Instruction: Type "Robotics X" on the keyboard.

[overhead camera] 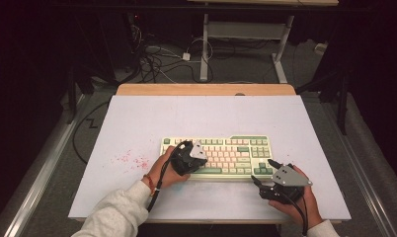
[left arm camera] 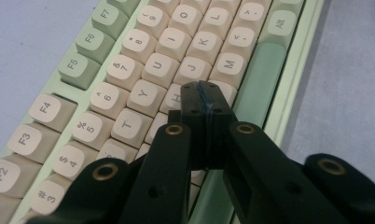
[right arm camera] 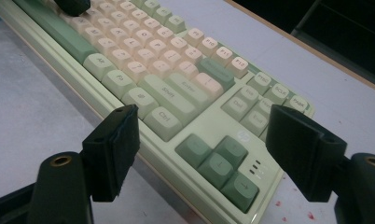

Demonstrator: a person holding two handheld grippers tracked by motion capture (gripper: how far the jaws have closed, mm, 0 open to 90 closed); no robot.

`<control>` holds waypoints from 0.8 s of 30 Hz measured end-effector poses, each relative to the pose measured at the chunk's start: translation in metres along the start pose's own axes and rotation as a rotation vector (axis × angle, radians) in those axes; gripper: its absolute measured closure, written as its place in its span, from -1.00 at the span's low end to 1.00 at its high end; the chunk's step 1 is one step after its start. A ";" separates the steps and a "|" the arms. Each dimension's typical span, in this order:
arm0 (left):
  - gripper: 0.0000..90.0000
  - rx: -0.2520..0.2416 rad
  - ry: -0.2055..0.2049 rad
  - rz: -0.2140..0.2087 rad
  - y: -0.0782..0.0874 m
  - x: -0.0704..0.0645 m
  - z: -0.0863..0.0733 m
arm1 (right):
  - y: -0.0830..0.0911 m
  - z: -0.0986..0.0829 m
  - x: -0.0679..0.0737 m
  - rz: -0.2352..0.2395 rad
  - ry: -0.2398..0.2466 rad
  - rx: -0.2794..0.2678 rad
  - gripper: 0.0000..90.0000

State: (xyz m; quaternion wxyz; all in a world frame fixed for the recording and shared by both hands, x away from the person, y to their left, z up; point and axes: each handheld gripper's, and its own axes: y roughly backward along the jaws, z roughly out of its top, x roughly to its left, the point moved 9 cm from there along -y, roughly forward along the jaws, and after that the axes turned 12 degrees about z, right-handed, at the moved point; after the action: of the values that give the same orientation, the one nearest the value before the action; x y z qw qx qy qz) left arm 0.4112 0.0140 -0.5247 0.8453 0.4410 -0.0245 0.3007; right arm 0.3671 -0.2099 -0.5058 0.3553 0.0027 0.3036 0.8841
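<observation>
Keyboard (overhead camera: 221,156), cream and green, lies near the middle of my table (overhead camera: 137,118), a little toward the near edge. On the left I see some red specks (overhead camera: 131,160) on the table beside it. My left hand-held gripper (overhead camera: 190,157) sits over the keyboard's left half; in the left gripper view (left arm camera: 205,100) its jaws are clenched together with nothing between them, tips right at the H key (left arm camera: 175,99), though I cannot tell if they touch it. Farther right, my right hand-held gripper (overhead camera: 266,174) hovers just off the keyboard's near right corner, jaws released and spread wide; in the right gripper view (right arm camera: 202,135) the arrow keys (right arm camera: 218,163) lie between them.
</observation>
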 end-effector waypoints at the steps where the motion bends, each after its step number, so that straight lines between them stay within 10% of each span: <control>1: 0.91 -0.001 -0.004 0.001 0.001 0.001 0.000 | 0.000 0.000 0.000 0.001 0.000 -0.002 -0.42; 24: 0.56 -0.136 0.023 0.125 0.043 0.026 -0.012 | 0.001 0.000 -0.001 0.002 -0.003 -0.003 -0.41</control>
State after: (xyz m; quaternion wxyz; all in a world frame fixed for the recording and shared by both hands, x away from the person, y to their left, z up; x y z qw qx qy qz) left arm 0.4071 0.0544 -0.4920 0.8530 0.3768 -0.0627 0.3557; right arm 0.3674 -0.2111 -0.5047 0.3548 0.0039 0.3017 0.8849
